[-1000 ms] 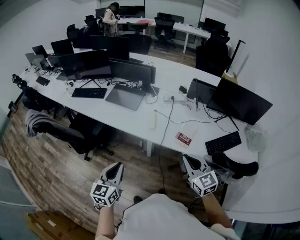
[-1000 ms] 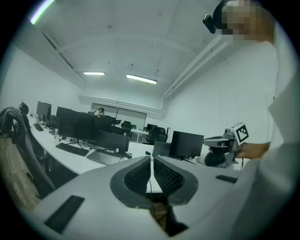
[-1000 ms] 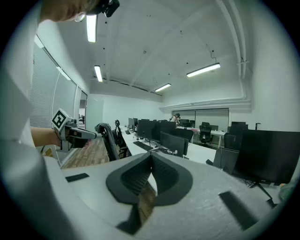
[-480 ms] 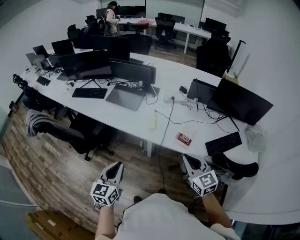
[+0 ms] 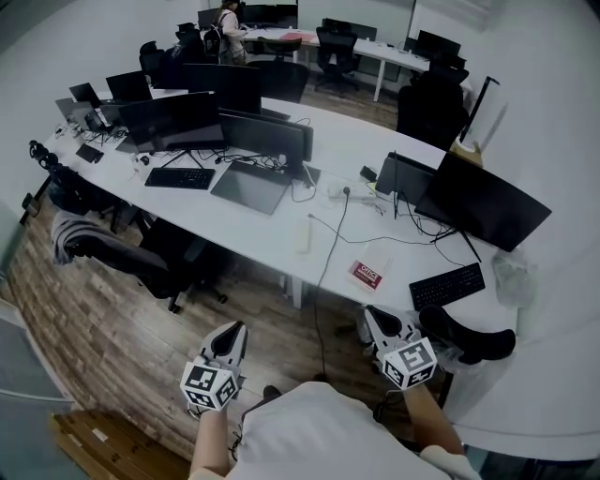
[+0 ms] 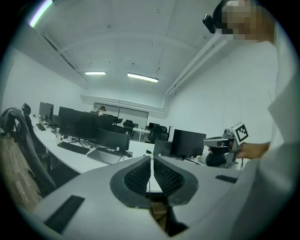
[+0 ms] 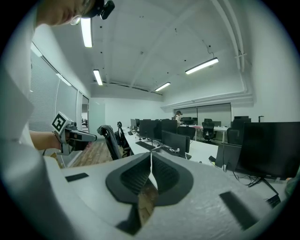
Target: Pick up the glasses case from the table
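A long white table (image 5: 258,239) curves across the head view. On its near part lies a pale oblong thing (image 5: 303,238), possibly the glasses case; it is too small to tell. My left gripper (image 5: 235,330) hangs over the wooden floor well short of the table, jaws together and empty. My right gripper (image 5: 371,315) is just below the table's edge near a black keyboard (image 5: 446,285), also shut and empty. In the left gripper view the pads (image 6: 140,176) meet with nothing between them. The right gripper view shows the same closed pads (image 7: 140,178).
A red and white card (image 5: 368,274) lies by a dark cable (image 5: 330,255) on the table. Monitors (image 5: 480,202), a laptop (image 5: 247,189) and a second keyboard (image 5: 179,178) crowd the far side. Office chairs (image 5: 141,258) stand at the left; a person (image 5: 228,19) is at the back.
The head view has tipped slightly, so the table sits a little higher in the picture. Both grippers stay where they were, shut.
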`<state>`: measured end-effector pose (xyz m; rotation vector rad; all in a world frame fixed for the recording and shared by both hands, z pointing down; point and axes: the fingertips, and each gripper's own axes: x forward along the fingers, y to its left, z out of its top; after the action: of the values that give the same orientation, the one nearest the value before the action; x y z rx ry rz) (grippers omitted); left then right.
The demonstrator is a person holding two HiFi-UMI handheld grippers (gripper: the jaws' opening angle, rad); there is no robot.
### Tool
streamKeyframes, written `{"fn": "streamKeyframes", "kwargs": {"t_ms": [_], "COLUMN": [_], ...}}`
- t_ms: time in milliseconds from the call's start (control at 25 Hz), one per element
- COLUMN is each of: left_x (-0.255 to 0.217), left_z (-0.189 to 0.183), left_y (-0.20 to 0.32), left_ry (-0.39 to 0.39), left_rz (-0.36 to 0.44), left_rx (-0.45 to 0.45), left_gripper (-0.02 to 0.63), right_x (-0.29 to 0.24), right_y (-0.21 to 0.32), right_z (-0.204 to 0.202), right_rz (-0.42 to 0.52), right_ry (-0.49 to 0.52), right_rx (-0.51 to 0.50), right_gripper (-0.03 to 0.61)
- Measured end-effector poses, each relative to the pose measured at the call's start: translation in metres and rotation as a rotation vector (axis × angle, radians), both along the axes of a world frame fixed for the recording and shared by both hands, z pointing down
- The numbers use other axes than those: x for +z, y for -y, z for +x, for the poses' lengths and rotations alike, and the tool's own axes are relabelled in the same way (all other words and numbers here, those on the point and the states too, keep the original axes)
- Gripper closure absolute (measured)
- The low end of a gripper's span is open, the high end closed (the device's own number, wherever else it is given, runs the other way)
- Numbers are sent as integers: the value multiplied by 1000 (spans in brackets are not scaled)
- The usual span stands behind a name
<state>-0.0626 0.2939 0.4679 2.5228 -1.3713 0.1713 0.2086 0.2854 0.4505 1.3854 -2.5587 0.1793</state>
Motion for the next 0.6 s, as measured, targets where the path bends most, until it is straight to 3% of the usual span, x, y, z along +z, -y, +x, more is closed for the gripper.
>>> {"fn": "streamKeyframes", "kwargs": {"t_ms": [600], "left_x": [6], "left_z": [51], "left_y": [1], "left_ry": [-2], "left_rz": [-6], "left_rx": [-61], "left_gripper": [595], "right_x": [8], "right_y": [19], "right_z": [32], "right_rz": [-22], "right_ry": [26], "right_rx": [-87], "right_gripper": [563]}}
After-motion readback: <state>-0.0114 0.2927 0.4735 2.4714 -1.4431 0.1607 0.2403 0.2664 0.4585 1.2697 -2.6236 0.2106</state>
